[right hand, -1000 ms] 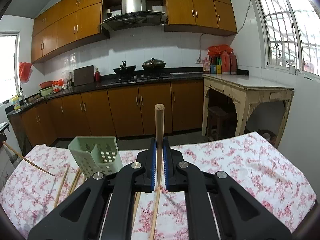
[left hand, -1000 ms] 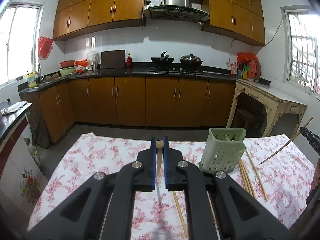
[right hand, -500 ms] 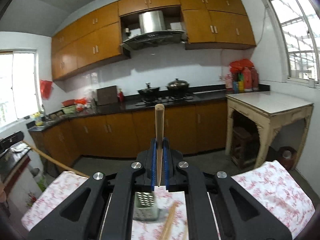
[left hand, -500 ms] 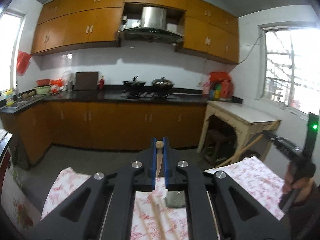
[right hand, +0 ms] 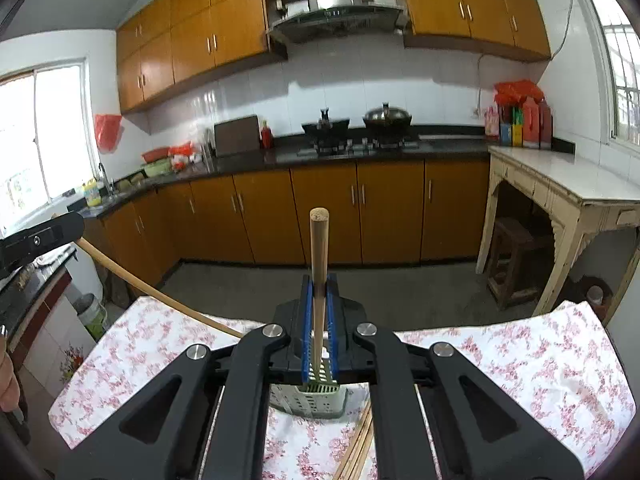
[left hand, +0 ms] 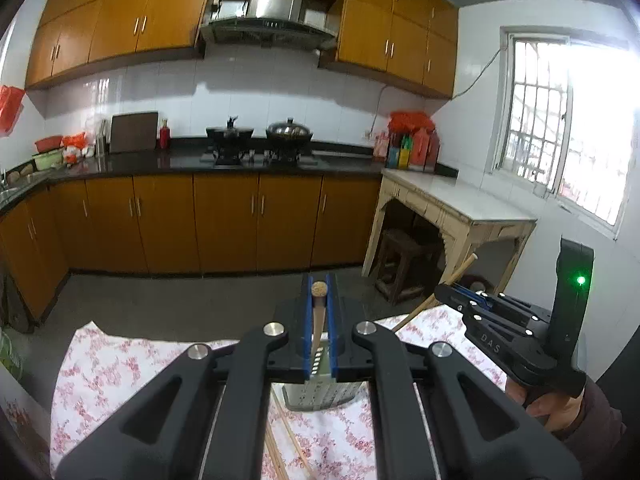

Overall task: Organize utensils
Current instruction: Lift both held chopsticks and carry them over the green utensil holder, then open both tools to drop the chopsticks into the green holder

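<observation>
Kitchen of glossy orange-brown cabinets (right hand: 328, 208), white wall tile and a black polished counter (right hand: 360, 152), with a steel range hood (left hand: 272, 12) above two dark pots; nearer, a table draped in a white cloth printed with pink-red flowers (right hand: 520, 368), soft and slightly rumpled. Left gripper (left hand: 319, 292): matte black arms with round metal bolts, blue ribbed pads pressed tight on a chopstick (left hand: 318, 320) of pale, smooth round wood, its flat sawn end showing grain between the fingertips, long axis running straight along the fingers, away from the camera. Seen from the right wrist, that same stick slanting from upper left down toward the middle of the table. Right gripper (right hand: 319, 280), same black build, pinching a second chopstick (right hand: 319, 264), also light round wood, thicker blunt end poking well past the fingertips and pointing up and forward, narrow end aimed down into the holder. Pale green plastic utensil holder (right hand: 308, 400), boxy, walls pierced with rows of small round holes, upright on the cloth directly below both sets of fingers and mostly hidden by them. More loose chopsticks (right hand: 360, 440) flat on the cloth just beside the holder, long axes running roughly toward the camera, partly covered by the gripper arms. At the right edge of the left view, a hand (left hand: 560, 408) gripping the other tool's handle, green light lit.
</observation>
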Action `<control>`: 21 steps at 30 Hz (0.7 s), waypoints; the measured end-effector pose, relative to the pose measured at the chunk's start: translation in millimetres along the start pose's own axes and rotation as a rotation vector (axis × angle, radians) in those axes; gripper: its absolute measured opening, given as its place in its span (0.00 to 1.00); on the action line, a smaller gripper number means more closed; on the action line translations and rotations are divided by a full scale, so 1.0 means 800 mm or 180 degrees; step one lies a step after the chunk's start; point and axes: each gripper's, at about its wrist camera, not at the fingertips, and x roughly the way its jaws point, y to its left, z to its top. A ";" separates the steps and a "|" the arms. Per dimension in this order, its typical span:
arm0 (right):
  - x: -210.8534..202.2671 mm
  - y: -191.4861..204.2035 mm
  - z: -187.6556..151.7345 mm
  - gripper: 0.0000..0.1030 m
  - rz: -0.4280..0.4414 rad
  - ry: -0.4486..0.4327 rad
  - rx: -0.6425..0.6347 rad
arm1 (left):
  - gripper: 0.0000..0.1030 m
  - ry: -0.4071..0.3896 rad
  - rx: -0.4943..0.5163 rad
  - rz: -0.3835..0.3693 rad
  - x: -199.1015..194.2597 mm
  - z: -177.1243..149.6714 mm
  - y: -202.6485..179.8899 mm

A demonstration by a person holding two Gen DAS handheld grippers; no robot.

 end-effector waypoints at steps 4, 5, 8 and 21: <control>0.022 -0.003 -0.005 0.07 0.0022 0.0152 0.0043 | 0.07 0.0159 -0.0057 0.0013 0.034 -0.010 0.008; 0.027 -0.003 -0.005 0.07 0.0027 0.0186 0.0055 | 0.07 0.0196 -0.0067 0.0028 0.043 -0.014 0.009; 0.043 -0.001 -0.009 0.07 0.0023 0.0301 0.0067 | 0.07 0.0319 -0.0136 0.0077 0.072 -0.024 0.019; 0.025 -0.008 -0.003 0.20 -0.0067 0.0253 0.0160 | 0.20 0.0279 -0.0397 0.0220 0.054 -0.038 0.059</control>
